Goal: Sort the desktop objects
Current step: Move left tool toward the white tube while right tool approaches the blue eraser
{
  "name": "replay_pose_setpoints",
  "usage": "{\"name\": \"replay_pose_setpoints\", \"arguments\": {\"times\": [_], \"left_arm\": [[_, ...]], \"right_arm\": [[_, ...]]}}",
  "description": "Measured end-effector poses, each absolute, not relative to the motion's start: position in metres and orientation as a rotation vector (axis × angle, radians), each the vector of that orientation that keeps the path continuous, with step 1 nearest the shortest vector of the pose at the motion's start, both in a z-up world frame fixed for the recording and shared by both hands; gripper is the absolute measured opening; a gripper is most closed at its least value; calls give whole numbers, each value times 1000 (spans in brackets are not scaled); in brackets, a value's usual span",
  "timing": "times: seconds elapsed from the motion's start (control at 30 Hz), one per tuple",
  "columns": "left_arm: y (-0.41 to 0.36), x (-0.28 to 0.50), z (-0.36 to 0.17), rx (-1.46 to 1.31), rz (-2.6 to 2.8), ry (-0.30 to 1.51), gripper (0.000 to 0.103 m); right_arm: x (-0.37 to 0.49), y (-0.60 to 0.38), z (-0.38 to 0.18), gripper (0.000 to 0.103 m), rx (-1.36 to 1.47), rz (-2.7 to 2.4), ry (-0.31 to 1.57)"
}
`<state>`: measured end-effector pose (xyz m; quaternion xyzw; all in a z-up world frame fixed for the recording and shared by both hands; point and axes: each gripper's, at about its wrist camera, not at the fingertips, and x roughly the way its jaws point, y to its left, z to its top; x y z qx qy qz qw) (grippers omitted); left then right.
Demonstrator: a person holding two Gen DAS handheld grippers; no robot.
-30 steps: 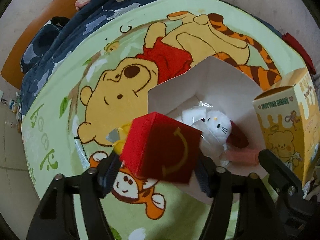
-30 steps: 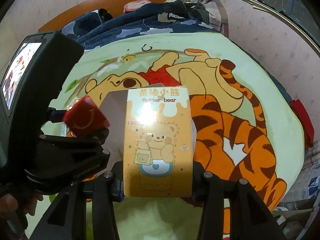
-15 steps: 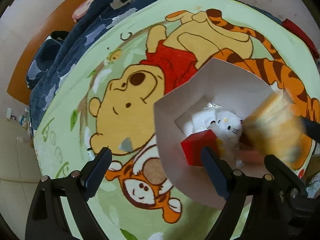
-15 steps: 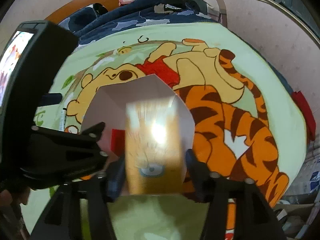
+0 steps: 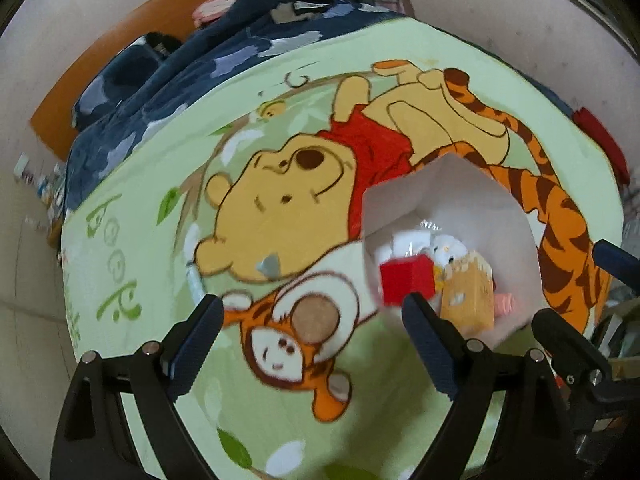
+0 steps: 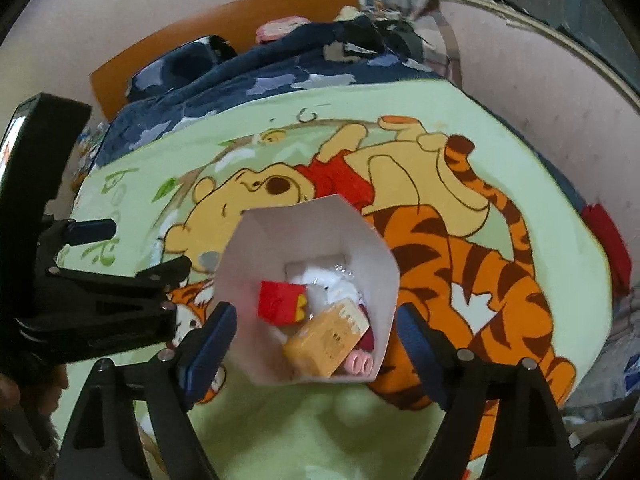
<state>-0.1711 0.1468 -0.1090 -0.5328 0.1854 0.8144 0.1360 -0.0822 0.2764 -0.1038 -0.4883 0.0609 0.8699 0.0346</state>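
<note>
1. Desktop objects: collected in white hexagonal bin (image 6: 256, 248) on cartoon blanket (image 6: 540, 208); sorting appears well advanced, judging by contents.
2. Right gripper (image 6: 316, 344): nearest, poised above bin's near rim. Jaws wide apart, nothing held.
3. Left gripper (image 5: 312, 336): beside bin, over blanket. Jaws spread wide, empty.
4. Bin contents, near to far: pink roll (image 6: 360, 366) at near wall; yellow carton (image 6: 328, 338) tilted on its side, resting on other items; red box (image 6: 280, 302) next to it; white plush (image 6: 340, 286) behind. Tilt suggests loose drop, not careful placement.
5. Outside bin: small grey item (image 5: 270, 266) on blanket, left of bin. Likely remaining pickup.
6. Far: navy bedding (image 6: 260, 68), wooden headboard (image 6: 224, 32).
</note>
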Motion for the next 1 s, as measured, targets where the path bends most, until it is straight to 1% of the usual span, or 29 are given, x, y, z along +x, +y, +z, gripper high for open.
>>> {"name": "replay_pose_setpoints", "arguments": {"times": [0.13,0.33,0.5,0.77,1.0], "left_arm": [[98,-132,-114,-1640,2398,440,92],[14,-71,-140,-1877,2450,226,92],[-19,-50,-124,-1865,2566,209,92],[-48,-40,-88,-1768,2704,135,92],[-59,-52,-93,-1778,2713,125,92]], "right_arm": [[-55,238,-109,84,-1588,2723,151],[-16,179,-118,84,-1731,2790,86],[-16,156,-110,84,-1724,2839,32],[-18,122,-96,84,-1697,2915,-53],[-36,104,-97,84,-1673,2940,-81]]}}
